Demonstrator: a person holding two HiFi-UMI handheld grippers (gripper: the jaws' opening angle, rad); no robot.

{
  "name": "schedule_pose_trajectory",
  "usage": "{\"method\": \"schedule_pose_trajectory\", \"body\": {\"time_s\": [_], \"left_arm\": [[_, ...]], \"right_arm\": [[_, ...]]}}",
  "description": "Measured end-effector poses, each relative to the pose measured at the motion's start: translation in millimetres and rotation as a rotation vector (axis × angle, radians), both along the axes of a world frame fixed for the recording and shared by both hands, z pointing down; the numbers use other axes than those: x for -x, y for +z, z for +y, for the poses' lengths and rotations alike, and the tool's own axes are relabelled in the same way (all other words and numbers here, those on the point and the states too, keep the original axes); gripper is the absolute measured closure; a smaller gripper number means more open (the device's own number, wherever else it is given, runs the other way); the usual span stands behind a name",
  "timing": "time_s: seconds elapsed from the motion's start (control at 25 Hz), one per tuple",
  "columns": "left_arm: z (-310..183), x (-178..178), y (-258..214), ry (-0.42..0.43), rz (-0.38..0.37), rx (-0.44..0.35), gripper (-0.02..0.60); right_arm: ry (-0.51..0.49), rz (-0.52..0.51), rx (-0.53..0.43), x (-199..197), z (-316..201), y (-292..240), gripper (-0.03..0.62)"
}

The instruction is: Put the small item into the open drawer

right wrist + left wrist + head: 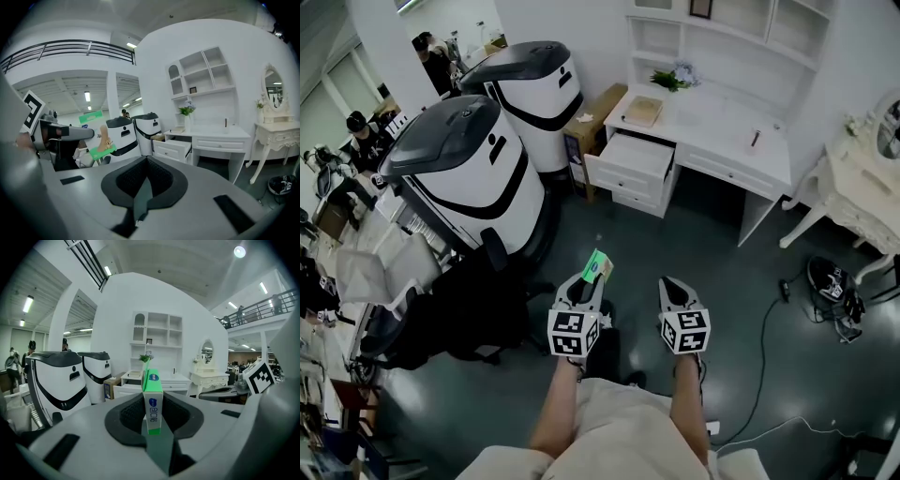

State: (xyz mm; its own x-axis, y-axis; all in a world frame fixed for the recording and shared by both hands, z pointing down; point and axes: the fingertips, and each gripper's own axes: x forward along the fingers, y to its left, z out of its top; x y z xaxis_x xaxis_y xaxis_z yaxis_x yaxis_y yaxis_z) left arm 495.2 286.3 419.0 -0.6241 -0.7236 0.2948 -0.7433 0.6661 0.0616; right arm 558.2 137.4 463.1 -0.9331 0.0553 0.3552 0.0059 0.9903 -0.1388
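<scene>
my left gripper (589,286) clamps the small green box (152,401) by its lower end, carried in the air | I judge it light, thin card, crushable: hold the flat faces gently | blue label (153,405) with white characters, probably a brand, unreadable to me | open drawer (635,157) well ahead | right gripper (670,284) closed, empty

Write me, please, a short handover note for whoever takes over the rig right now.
Left gripper: shut on the small green box, held upright between the pads.
Right gripper: jaws together, nothing in them.
Open drawer: at the left end of the white desk, across the floor, well ahead of both grippers.
Done: box is in hand.
Left: walk it to the drawer, lower it inside, release.
</scene>
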Motion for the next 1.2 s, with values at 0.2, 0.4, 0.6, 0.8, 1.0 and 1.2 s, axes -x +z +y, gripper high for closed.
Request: {"method": "schedule_pose_trajectory", "body": {"time_s": [0.2, 0.4, 0.6, 0.8, 1.0, 1.2], "left_arm": [[-32, 45, 1, 0.044, -0.001, -0.028, 0.474], [-65, 99, 6, 0.061, 0.031, -0.051, 0.474], [-88, 166, 15, 0.064, 0.066, -0.072, 0.474], [-93, 233, 19, 0.062, 0.074, -0.052, 0.476], [-90, 296, 25, 0.043, 0.096, -0.055, 0.476], [-89, 347, 28, 0.06, 0.107, -0.058, 0.476]], "right_arm": [[0.008, 0.014, 0.027, 39, -24, 7, 0.57], [0.022, 0.053, 0.024, 84, -48, 16, 0.57], [0.013, 0.075, 0.034, 152, -55, 28, 0.571], [0.026, 0.073, 0.073, 225, -56, 29, 0.569], [0.064, 0.063, 0.044, 286, -61, 25, 0.57], [0.206, 0.056, 0.049, 330, -85, 24, 0.571]]}}
